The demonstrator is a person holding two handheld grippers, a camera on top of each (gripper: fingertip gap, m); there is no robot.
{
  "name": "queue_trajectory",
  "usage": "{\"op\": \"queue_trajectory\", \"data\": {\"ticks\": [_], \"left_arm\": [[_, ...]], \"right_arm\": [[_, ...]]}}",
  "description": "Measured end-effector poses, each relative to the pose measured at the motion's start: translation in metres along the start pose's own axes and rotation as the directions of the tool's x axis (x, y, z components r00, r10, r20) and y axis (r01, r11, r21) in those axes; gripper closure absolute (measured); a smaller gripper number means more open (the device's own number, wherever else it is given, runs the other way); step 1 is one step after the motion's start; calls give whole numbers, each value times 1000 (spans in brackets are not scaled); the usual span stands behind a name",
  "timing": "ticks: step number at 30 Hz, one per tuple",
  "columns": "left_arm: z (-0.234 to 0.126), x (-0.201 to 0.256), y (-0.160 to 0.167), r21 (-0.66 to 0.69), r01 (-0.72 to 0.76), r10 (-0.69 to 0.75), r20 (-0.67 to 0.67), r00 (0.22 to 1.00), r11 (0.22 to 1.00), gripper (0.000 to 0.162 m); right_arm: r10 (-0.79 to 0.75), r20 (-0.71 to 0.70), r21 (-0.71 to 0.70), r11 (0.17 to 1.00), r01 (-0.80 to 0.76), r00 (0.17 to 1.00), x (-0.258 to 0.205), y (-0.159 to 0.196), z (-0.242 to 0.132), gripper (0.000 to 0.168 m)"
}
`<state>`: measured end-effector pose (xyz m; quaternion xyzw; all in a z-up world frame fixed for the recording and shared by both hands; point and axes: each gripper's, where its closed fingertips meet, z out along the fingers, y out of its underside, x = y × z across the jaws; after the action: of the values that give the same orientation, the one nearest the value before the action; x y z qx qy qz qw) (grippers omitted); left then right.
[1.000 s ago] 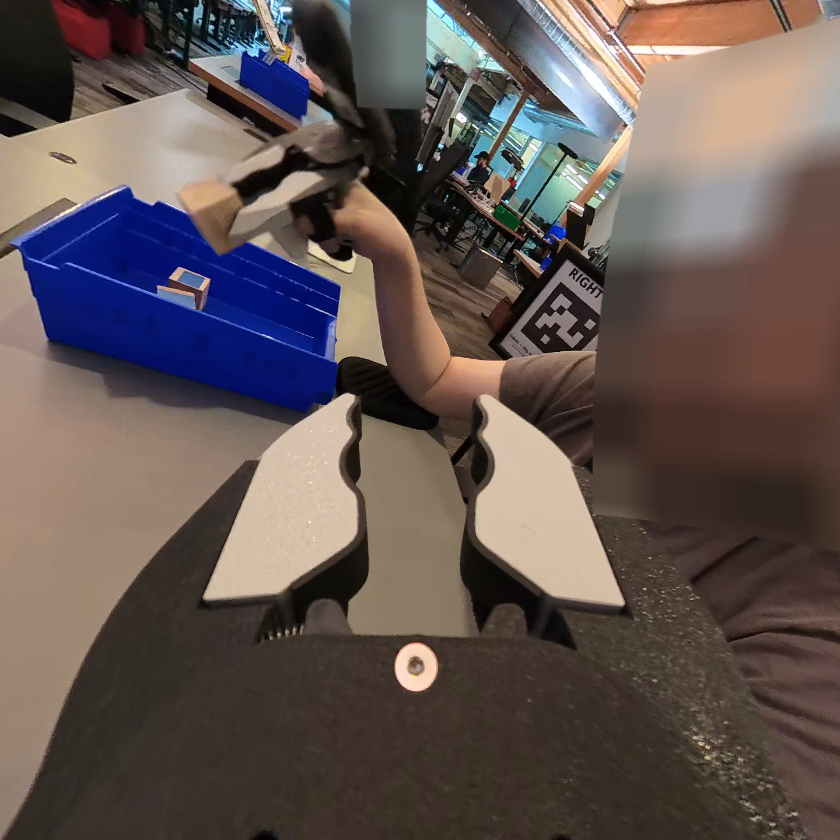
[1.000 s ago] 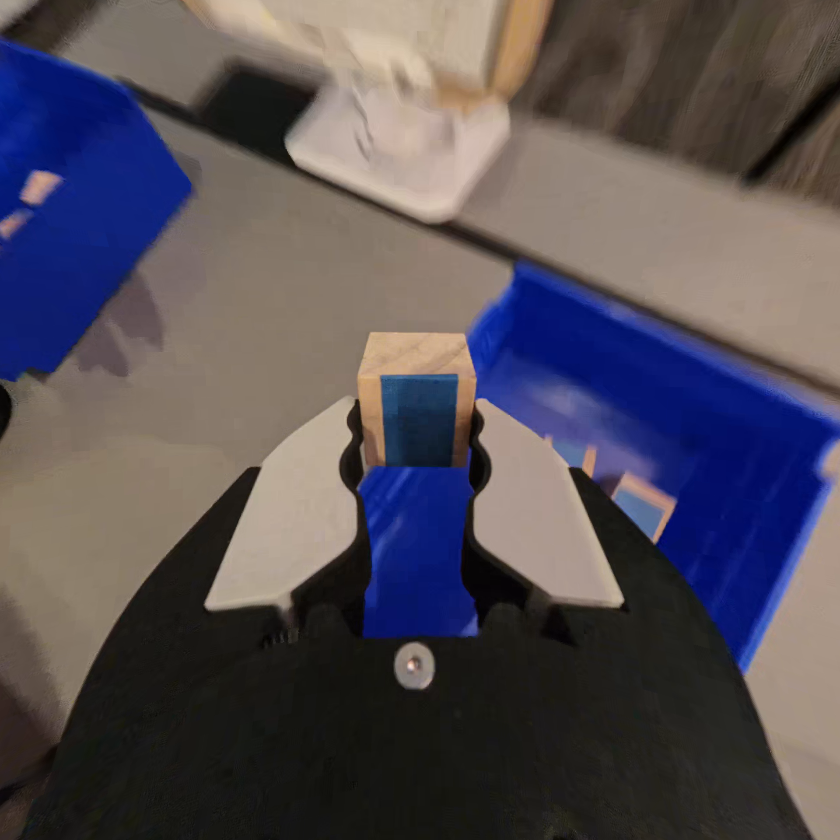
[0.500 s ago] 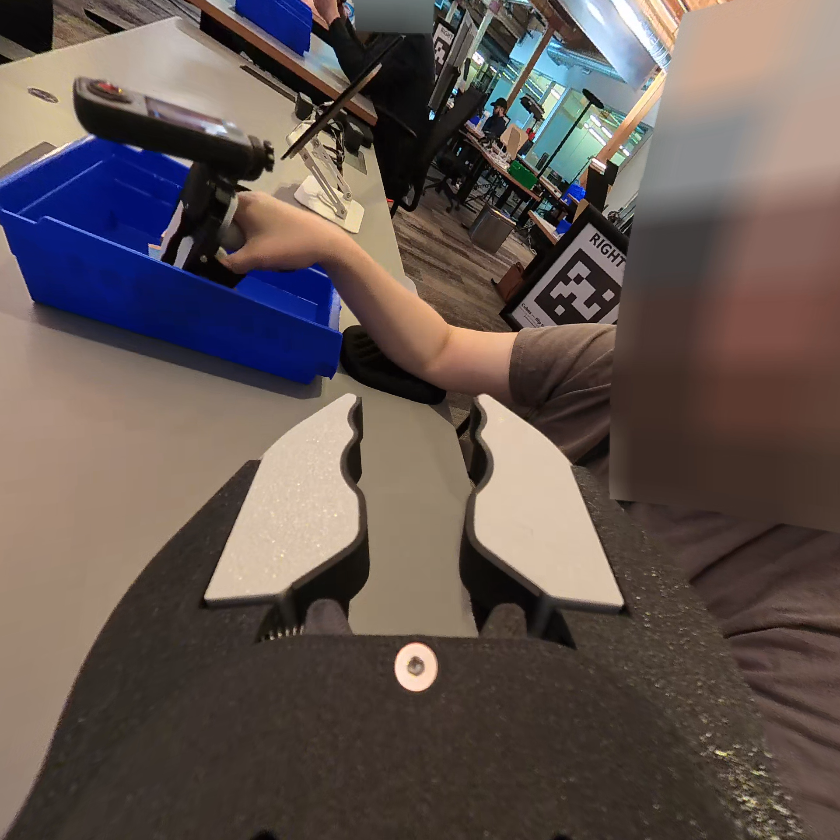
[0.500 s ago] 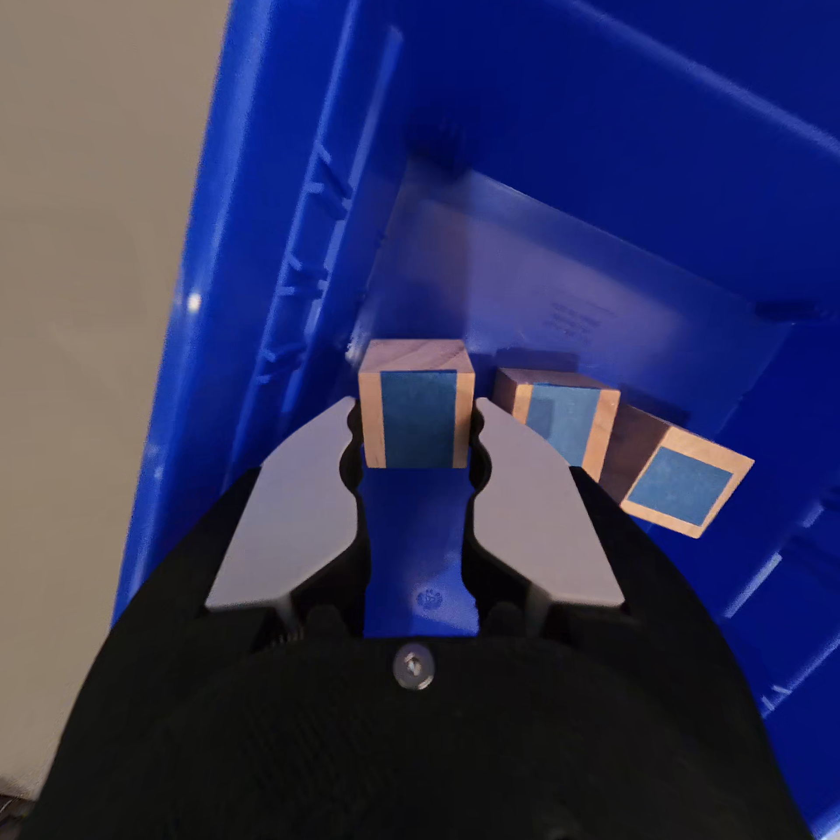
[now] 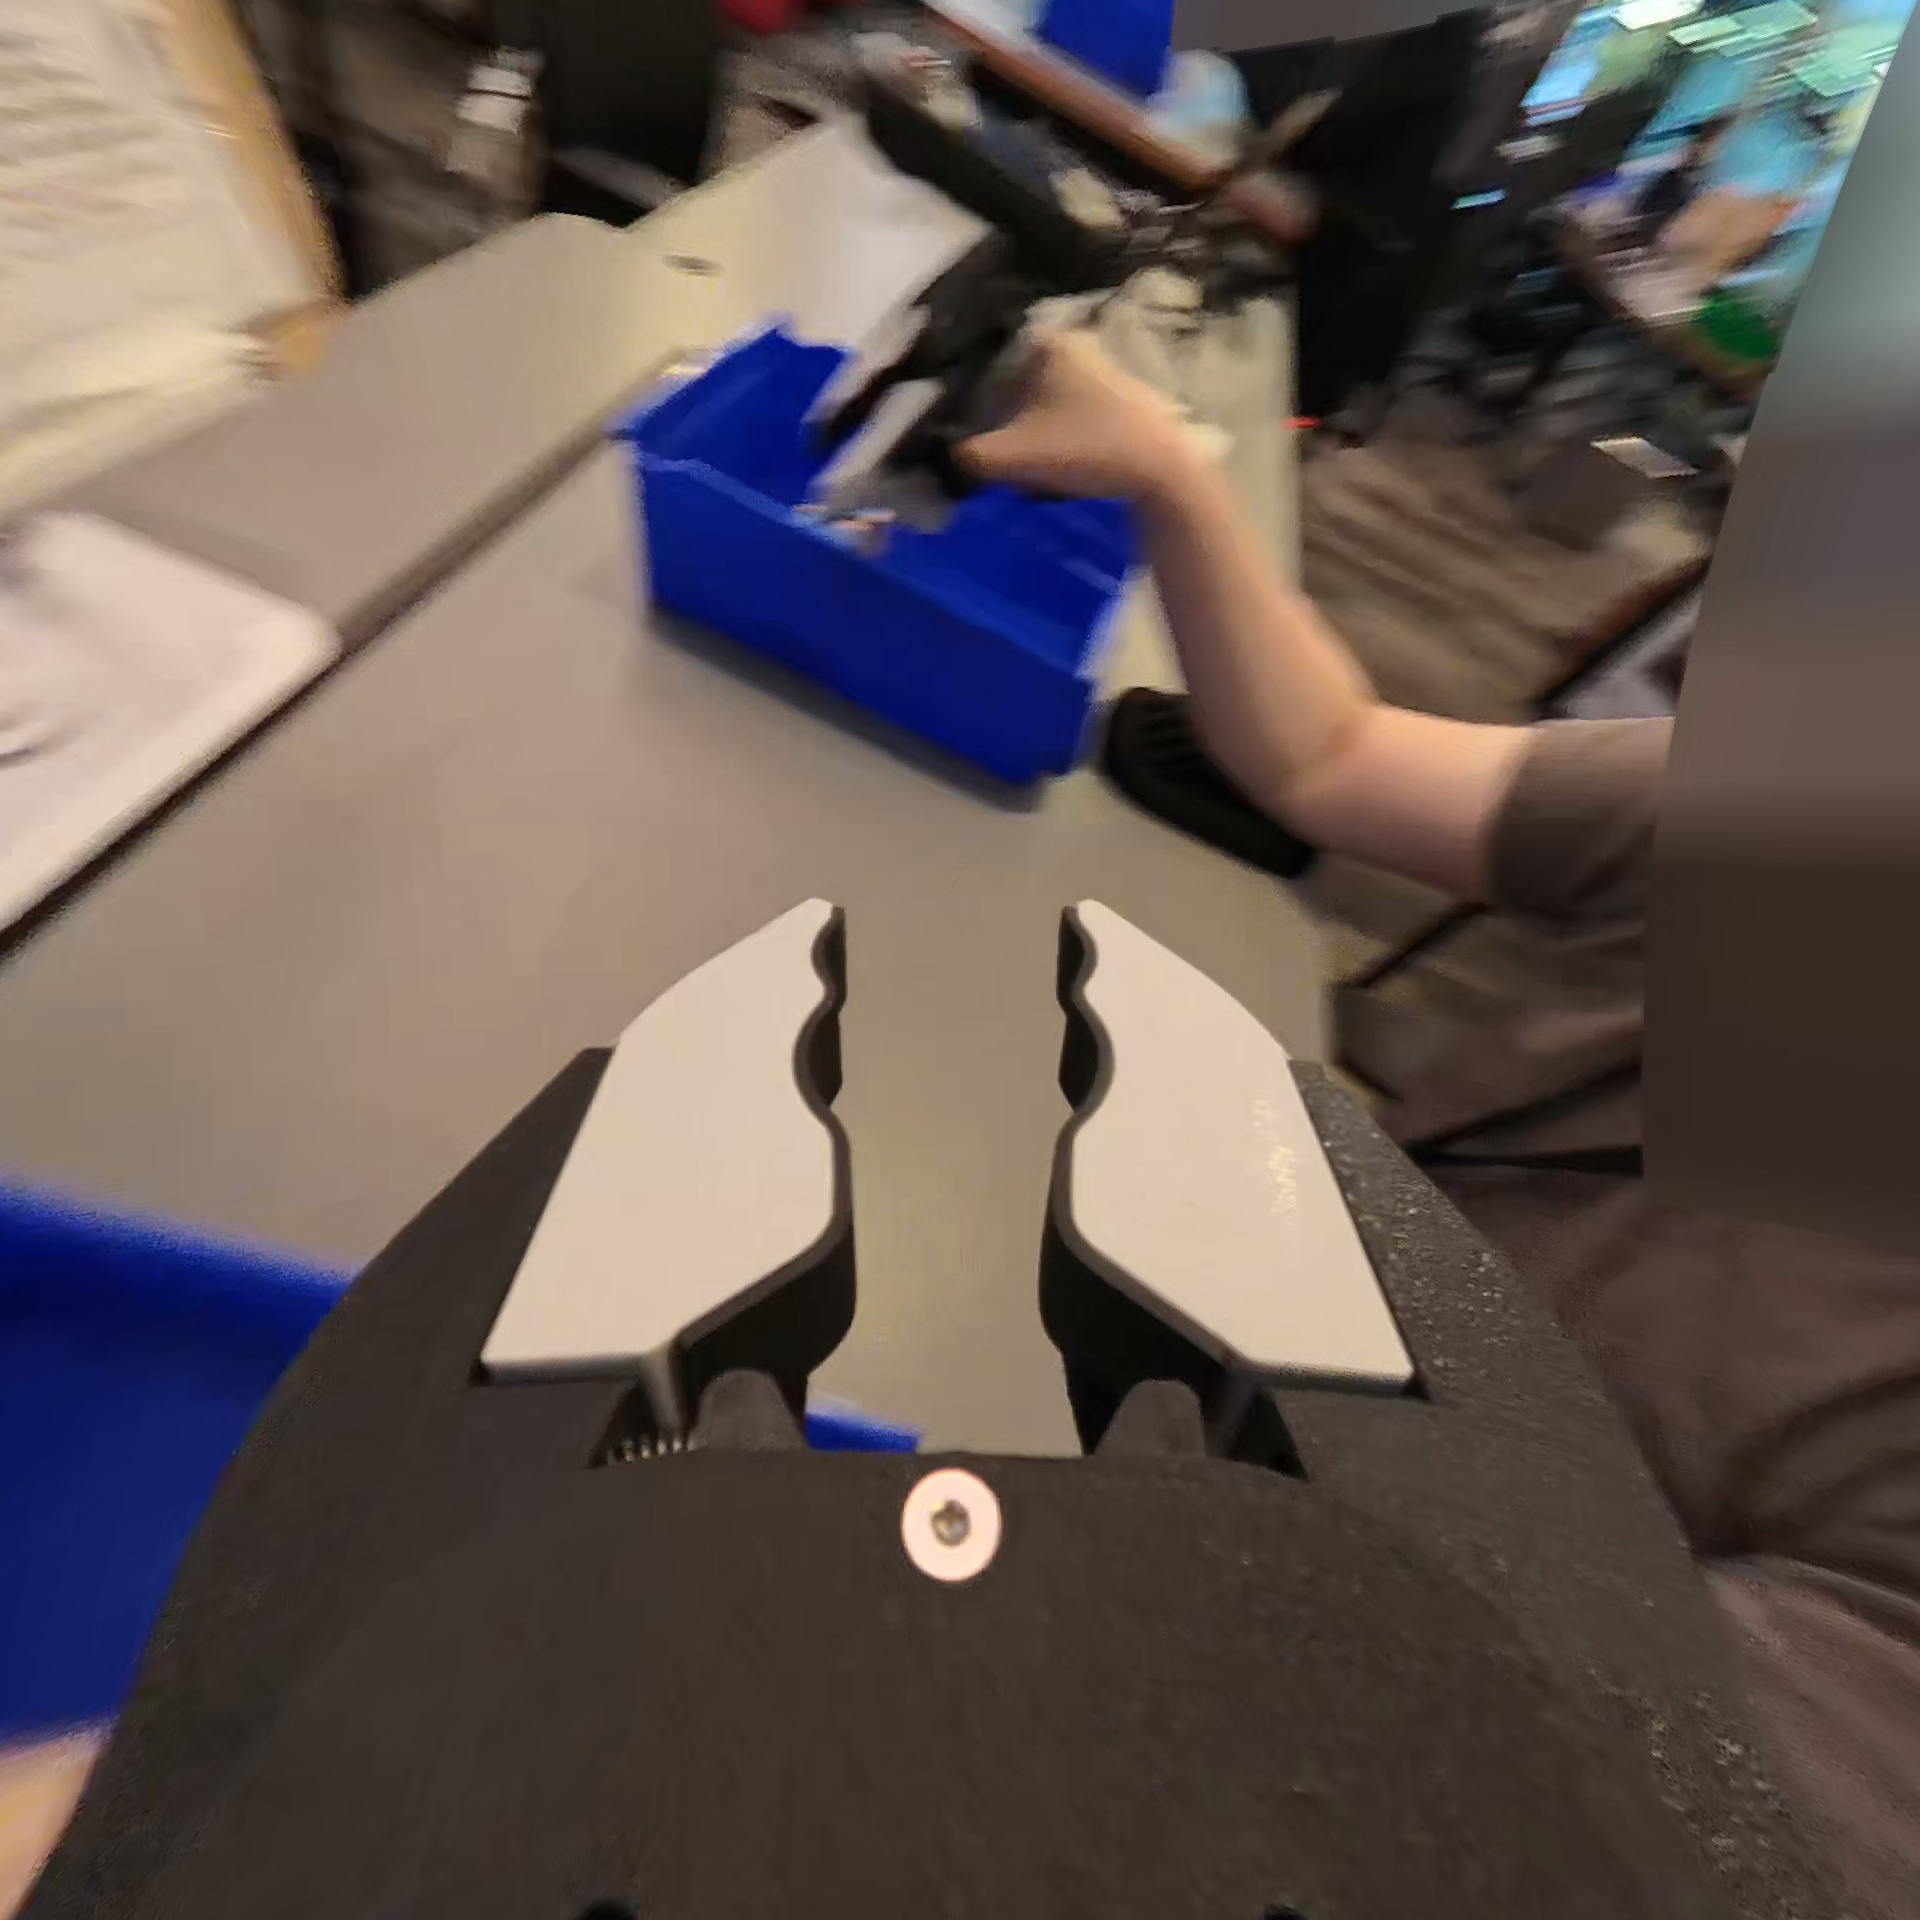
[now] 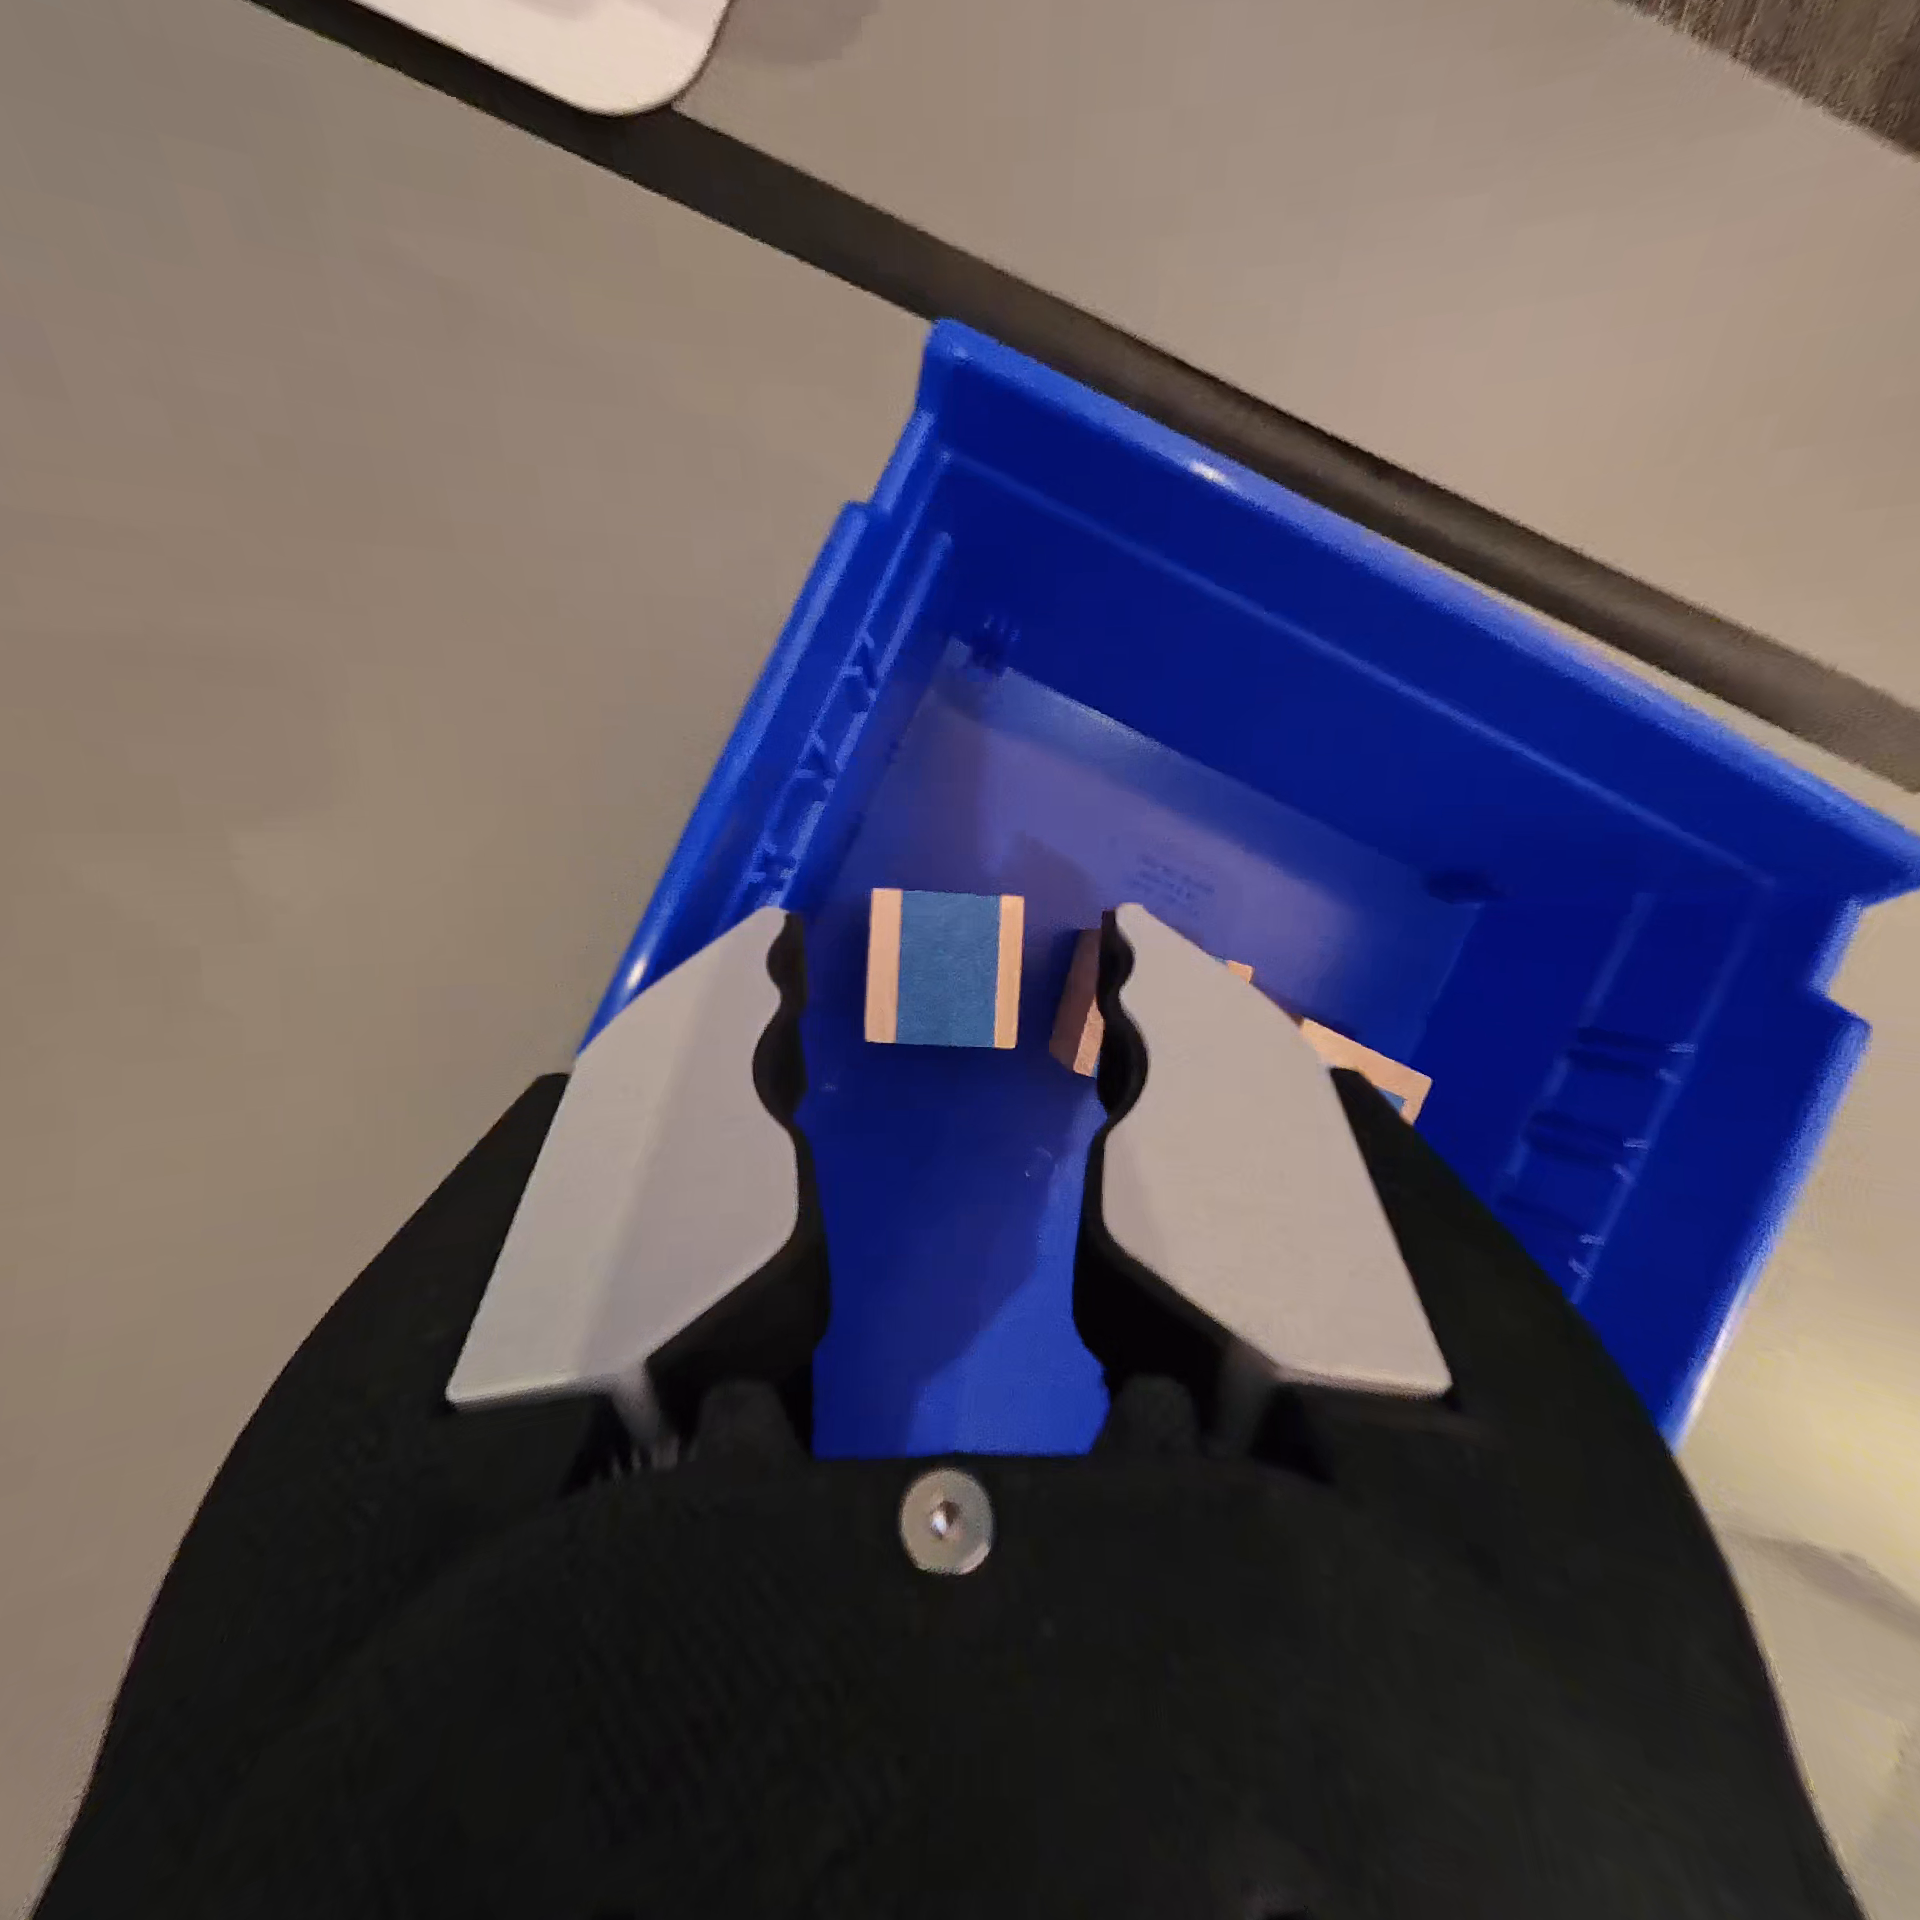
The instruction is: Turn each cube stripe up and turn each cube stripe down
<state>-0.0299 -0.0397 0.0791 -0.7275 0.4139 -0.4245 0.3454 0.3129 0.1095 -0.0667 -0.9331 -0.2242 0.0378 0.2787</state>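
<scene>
Broadly, a grey counter (image 6: 416, 623) fills most of the right wrist view, and on it, right of centre, a blue bin (image 6: 1351, 665) is seen from above. On the bin floor, at mid-frame, a wooden cube (image 6: 943, 967) lies with its blue stripe facing up; a second cube (image 6: 1078, 1003) is seen just to its right, mostly hidden behind a finger, and part of a third cube (image 6: 1361, 1060) shows beyond that.

The cubes are judged to be light, stiff and unbreakable, with smooth wood faces that could slip under a weak pinch. Hold is best taken on two opposite bare wood sides, across the middle, so that the cube can be rolled over without twisting out.

The right hand-held gripper (image 6: 945, 925) is held above the bin with its fingers spread wide: the striped cube is framed between the tips, with clear blue floor on either side, so nothing is gripped or touched.

In the left wrist view, much blurred, the same bin (image 5: 883, 644) is seen at upper centre with the other tool over it. The left hand-held gripper (image 5: 948, 920) is poised over bare counter at mid-frame, its fingers parted with nothing between them. A further blue bin (image 5: 135, 1403) edges in at lower left.
</scene>
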Motion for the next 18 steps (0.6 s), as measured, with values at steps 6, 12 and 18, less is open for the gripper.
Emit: {"op": "queue_trajectory", "data": {"ticks": [6, 12, 18], "left_arm": [[-81, -104, 47, -193, 20, 116, 664, 739, 981, 121], [-94, -160, 94, -275, 193, 80, 741, 666, 942, 118], [-103, -200, 150, -561, 238, 329, 723, 608, 793, 115]], "right_arm": [[-60, 1, -13, 998, 60, 998, -8, 1, 1, 112], [-105, 1, -76, 992, 105, 994, -12, 10, 13, 114], [-103, 21, -46, 994, 104, 994, -13, 7, 5, 113]]}}
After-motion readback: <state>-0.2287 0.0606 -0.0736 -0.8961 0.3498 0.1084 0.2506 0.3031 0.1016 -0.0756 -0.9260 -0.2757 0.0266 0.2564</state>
